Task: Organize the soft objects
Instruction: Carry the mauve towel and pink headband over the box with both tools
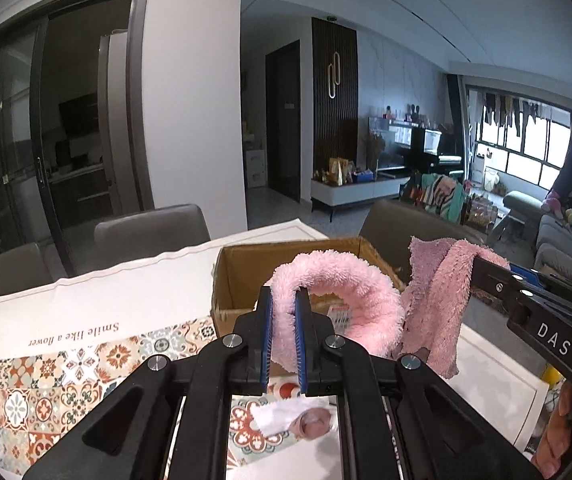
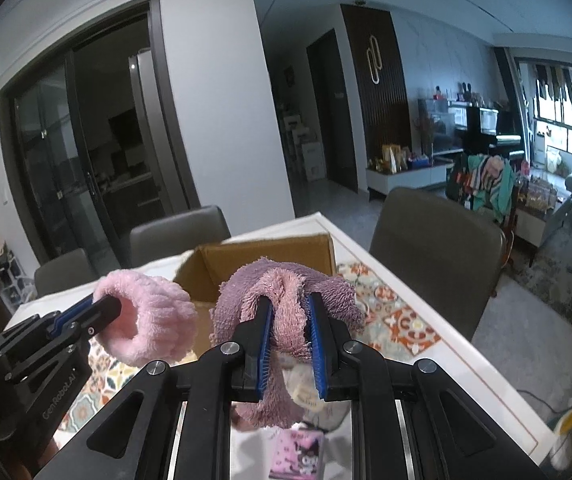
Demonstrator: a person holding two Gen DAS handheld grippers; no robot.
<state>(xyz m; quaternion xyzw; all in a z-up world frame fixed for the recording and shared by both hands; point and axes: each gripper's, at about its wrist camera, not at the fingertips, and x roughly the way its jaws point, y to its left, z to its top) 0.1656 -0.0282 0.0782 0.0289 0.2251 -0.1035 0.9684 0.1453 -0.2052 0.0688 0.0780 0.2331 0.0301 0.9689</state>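
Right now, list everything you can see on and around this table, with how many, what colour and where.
Fluffy band: one, light pink, a loop held up in front of the box.
Towel: one, mauve-pink terry, bunched and hanging, held up in front of the box.
Cardboard box: one, brown, open-topped, on the table.
Tablecloth: one, white with patterned tiles and lettering, on the table.
Chairs: three in view, grey-brown, along the table's far and right sides.
Cartoon card: one, pink, on the table below the towel.
Left gripper: black with blue pads, shut on the fluffy band.
Right gripper: black with blue pads, shut on the towel.
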